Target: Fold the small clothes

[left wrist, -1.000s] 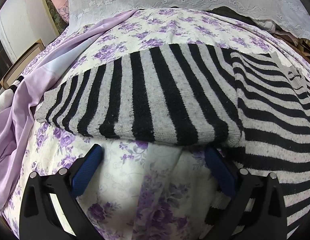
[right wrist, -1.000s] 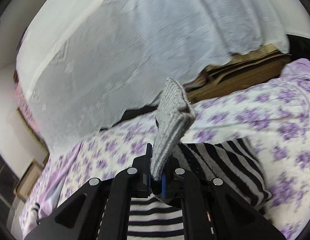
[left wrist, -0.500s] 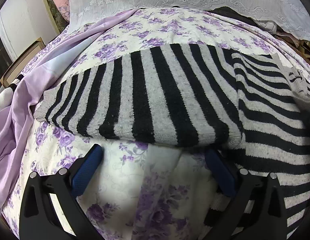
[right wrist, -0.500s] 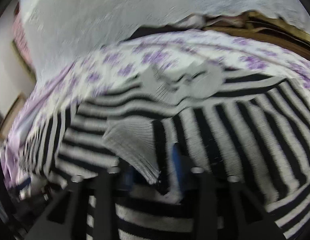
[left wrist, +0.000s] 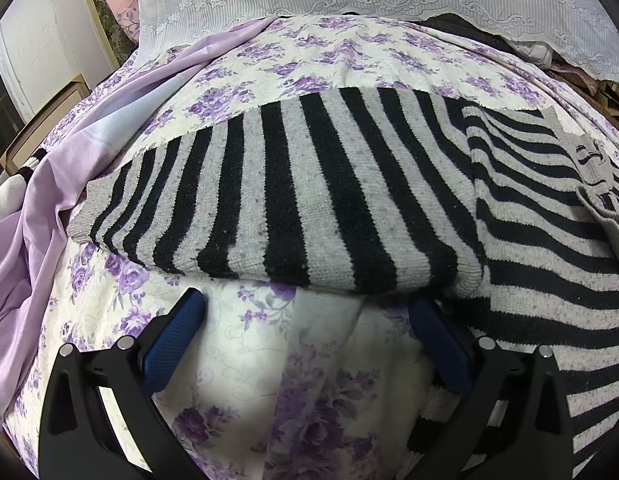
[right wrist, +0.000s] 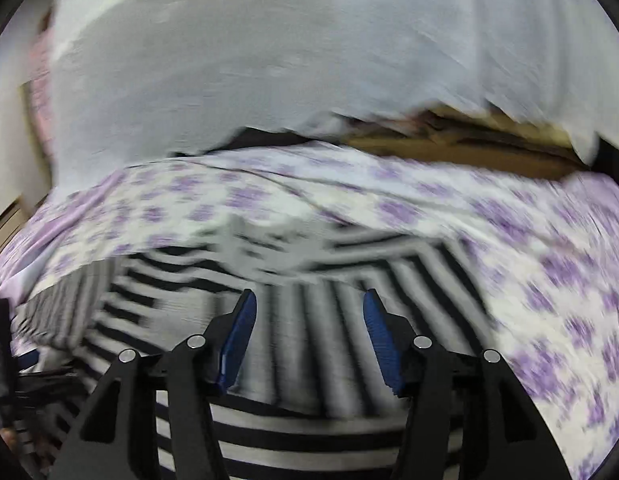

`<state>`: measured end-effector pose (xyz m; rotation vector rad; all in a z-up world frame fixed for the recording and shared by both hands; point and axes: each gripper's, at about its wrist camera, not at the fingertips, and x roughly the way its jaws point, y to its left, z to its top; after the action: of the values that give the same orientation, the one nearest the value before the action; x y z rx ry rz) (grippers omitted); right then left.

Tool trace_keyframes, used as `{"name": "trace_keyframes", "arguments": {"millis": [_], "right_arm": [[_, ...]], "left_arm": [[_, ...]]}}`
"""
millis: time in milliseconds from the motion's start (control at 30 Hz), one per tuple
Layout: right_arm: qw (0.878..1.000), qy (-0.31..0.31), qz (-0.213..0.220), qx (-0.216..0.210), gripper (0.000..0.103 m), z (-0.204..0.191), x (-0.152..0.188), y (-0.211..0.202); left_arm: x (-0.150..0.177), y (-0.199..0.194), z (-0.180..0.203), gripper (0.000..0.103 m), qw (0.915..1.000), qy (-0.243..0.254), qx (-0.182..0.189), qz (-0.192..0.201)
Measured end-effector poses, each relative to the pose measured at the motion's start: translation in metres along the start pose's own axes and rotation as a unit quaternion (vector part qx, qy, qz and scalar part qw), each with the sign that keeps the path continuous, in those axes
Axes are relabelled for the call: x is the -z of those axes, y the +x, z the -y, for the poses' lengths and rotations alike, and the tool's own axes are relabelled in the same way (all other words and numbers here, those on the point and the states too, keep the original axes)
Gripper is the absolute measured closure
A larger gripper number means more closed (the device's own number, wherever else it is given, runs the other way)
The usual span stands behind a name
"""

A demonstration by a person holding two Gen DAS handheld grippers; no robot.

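The bed's purple-flowered white sheet [left wrist: 349, 56] spreads ahead of both your tools. On it lies the black-and-grey striped knitted sweater [left wrist: 309, 184], its folded edge just beyond your left hand-held gripper [left wrist: 305, 312], whose blue pads stand wide apart over bare sheet. Your right hand-held gripper [right wrist: 307, 312] hangs over the stripes, jaws opening, nothing between them.

The right gripper [right wrist: 307, 312] no longer pinches the grey cuff it held raised; its jaws are opening, nothing gripped between them. The cuff [left wrist: 613, 220] now lies on the right part of the striped sweater [left wrist: 309, 192], over the body.
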<state>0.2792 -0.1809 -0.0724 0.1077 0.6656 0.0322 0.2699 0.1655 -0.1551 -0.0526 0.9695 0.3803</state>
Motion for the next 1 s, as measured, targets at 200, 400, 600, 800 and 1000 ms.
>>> {"name": "trace_keyframes", "arguments": {"millis": [200,400,600,800,1000], "right_arm": [[0.991,0.102,-0.091,0.0,0.052,0.07,0.039,0.038],[0.996,0.031,-0.073,-0.03,0.049,0.007,0.017,0.02],[0.985,-0.078,-0.139,-0.063,0.021,-0.078,0.034,0.058],[0.994,-0.077,-0.043,-0.069,0.02,-0.064,0.035,0.006],[0.997,-0.03,0.039,-0.067,0.02,-0.008,0.034,-0.052]], "left_arm": [[0.0,0.0,0.0,0.004,1.0,0.0,0.001,0.0],[-0.001,0.0,-0.001,0.004,1.0,-0.002,0.007,-0.005],[-0.01,-0.005,-0.024,0.004,0.9959,-0.037,0.077,-0.029],[-0.021,0.0,-0.07,0.004,0.9763,-0.124,0.169,-0.053],[-0.027,0.014,-0.129,0.004,0.9373,-0.246,0.243,-0.045]]}}
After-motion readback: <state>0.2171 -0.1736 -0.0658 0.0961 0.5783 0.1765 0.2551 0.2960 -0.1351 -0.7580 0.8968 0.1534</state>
